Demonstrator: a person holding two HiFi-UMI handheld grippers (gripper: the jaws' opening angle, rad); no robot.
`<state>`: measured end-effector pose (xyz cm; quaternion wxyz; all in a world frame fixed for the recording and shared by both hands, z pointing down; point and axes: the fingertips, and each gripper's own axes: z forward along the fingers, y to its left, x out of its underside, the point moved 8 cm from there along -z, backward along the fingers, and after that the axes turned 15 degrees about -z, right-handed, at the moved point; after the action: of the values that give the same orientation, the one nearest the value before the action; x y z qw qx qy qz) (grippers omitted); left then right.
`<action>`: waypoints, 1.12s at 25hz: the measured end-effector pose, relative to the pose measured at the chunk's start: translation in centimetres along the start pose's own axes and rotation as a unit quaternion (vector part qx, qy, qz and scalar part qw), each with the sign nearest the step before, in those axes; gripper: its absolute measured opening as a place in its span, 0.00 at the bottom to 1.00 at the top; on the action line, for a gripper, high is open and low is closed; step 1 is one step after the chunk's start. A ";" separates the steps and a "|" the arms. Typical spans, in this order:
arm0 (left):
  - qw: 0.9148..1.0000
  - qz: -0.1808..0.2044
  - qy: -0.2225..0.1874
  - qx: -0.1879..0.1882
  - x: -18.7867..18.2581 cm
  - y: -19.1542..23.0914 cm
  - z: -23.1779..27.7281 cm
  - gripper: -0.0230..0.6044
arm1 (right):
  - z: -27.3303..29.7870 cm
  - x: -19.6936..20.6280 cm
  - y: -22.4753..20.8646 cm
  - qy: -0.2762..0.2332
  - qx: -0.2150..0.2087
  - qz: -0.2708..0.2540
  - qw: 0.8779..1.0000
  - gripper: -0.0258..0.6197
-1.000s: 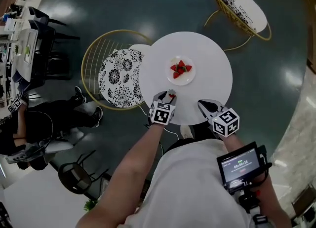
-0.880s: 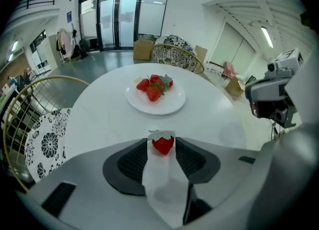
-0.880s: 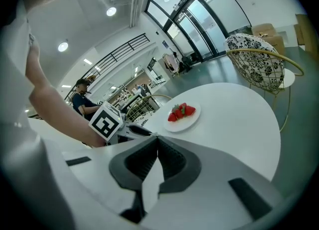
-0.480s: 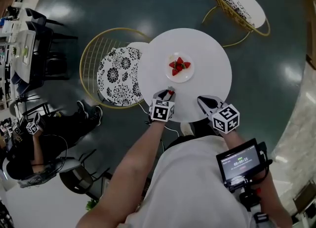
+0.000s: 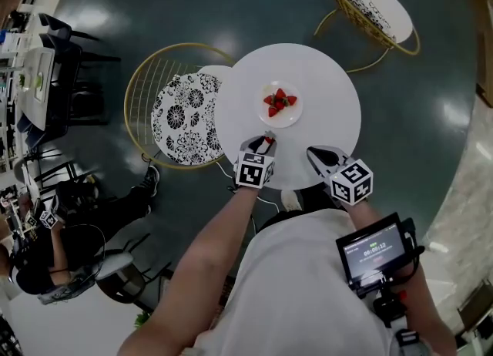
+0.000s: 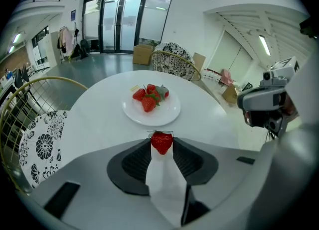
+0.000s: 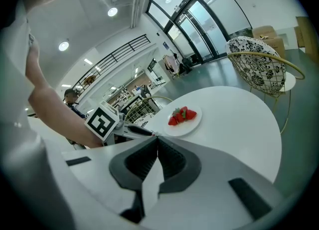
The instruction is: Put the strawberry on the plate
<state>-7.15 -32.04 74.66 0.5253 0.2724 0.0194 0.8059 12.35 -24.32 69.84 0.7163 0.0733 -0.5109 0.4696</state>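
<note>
My left gripper [image 5: 266, 142] is near the front edge of the round white table [image 5: 327, 89]. Its jaws are shut on a red strawberry [image 6: 162, 142], which sits at the fingertips in the left gripper view. The strawberry [image 5: 266, 145] shows as a small red spot in the head view. A white plate [image 5: 285, 119] with several strawberries lies just beyond it at the table's middle; in the left gripper view the plate [image 6: 149, 118] is straight ahead. My right gripper [image 5: 311, 152] hovers at the front right edge, shut and empty, its tips [image 7: 156, 137] meeting.
A wire chair with a black-and-white patterned cushion [image 5: 183, 114] stands against the table's left side. A second such chair [image 5: 373, 4] is at the far right. A seated person [image 5: 46, 246] is at the left. A small screen [image 5: 373, 253] hangs at my right side.
The left gripper's jaws have drawn in onto the strawberry. Both grippers have stayed almost where they were.
</note>
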 end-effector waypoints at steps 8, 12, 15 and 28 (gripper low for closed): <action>0.999 -0.008 -0.019 0.027 -1.6 -1.8 -0.6 0.27 | -0.3 -0.4 0.0 -0.002 0.006 -0.003 1.000 0.05; 0.998 -0.010 -0.038 0.040 -3.7 -2.6 -0.9 0.27 | 0.3 -1.1 -0.6 -0.008 0.005 -0.011 1.000 0.05; 0.998 -0.016 -0.041 0.048 -4.6 -3.4 -0.8 0.27 | 0.2 -1.3 -0.6 -0.007 0.006 -0.006 1.000 0.05; 0.994 -0.091 -0.018 0.053 -6.3 -2.6 2.7 0.27 | -0.4 -0.9 -1.4 0.003 0.028 0.012 1.000 0.05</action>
<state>-1.88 -36.95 73.46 0.5814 0.3114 0.0771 0.7477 13.62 -25.35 69.42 0.7096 0.0857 -0.4965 0.4925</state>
